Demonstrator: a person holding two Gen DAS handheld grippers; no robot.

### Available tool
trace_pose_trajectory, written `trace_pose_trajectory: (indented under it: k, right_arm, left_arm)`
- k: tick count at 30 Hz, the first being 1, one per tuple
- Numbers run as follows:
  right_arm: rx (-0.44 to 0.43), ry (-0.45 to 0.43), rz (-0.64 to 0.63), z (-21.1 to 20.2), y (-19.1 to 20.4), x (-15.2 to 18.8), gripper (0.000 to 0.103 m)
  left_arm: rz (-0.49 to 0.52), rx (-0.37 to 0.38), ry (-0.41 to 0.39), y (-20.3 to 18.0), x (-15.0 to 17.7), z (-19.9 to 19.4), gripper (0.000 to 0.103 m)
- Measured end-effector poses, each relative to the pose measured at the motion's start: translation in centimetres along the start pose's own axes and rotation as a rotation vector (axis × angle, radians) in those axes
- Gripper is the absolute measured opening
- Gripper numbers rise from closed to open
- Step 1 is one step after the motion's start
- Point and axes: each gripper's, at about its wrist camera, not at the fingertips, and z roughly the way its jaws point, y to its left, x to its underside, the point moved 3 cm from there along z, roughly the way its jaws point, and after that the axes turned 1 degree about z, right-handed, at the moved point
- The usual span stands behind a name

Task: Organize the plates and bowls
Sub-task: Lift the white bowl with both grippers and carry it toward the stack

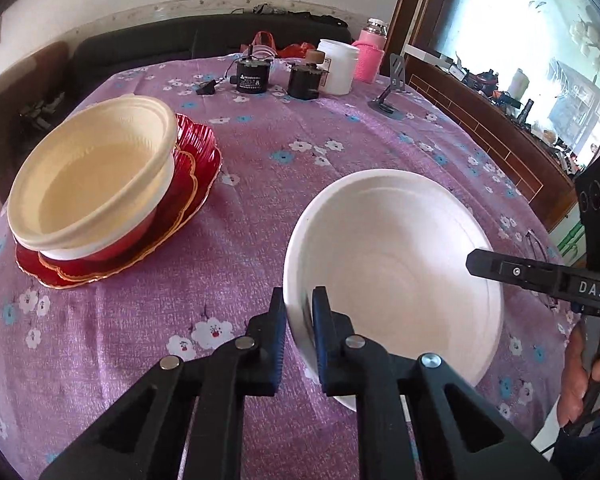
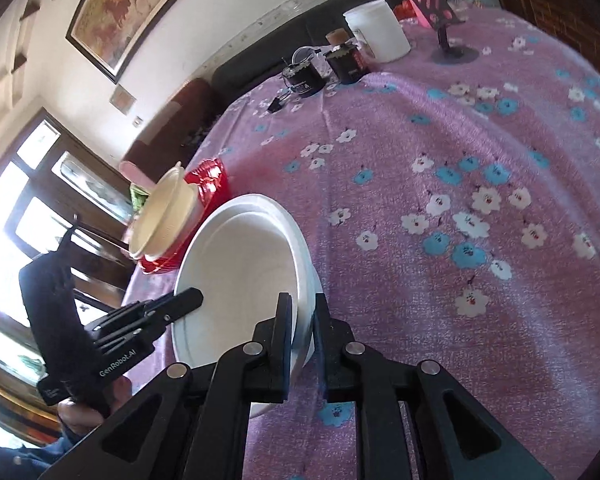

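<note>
1. Grippers both gripped one white bowl (image 1: pixel 396 280), each from an opposite side of its rim.
2. Left gripper (image 1: pixel 300 312): fingers nearly closed, pinching the bowl's near-left rim, one finger (image 1: pixel 276 340) outside the wall and the other inside.
3. Right gripper (image 2: pixel 302 320): fingers likewise narrowed onto the rim, wall clamped between them. In the left wrist view, one of its fingers crossed the bowl's far-right rim.
4. White bowl appeared tilted in both views; whether its base touched the tablecloth (image 1: pixel 260 168) could not be told.
5. Ahead and left of the left fingers stood a stack: cream bowl (image 1: pixel 92 172) on top, nested in a white and then a red bowl, all on red plates (image 1: pixel 196 184) with gold scalloped edges.
6. In the right wrist view the same stack lay beyond the white bowl, ahead and left of the fingers.
7. Well ahead of the fingers, at the table's far edge: two black cylinders (image 1: pixel 254 76), a white tub (image 1: pixel 338 66), a pink bottle (image 1: pixel 370 56) and a phone stand (image 1: pixel 394 84).
8. Tablecloth was purple with white and blue flowers.
</note>
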Motion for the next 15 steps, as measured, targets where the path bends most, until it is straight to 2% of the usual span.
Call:
trace_pose_trajectory:
  k: [9,15]
  right_arm:
    - [0.069,-0.037,-0.008,-0.1,-0.53,0.68,0.013]
    - [0.095,-0.047,-0.029,-0.18,-0.16,0.71,0.013]
  left_arm:
    - [0.066,-0.048,-0.048,-1.13,-0.17,-0.17,0.013]
    - [0.056,-0.048,-0.031,-0.93,-0.32,0.48,0.013]
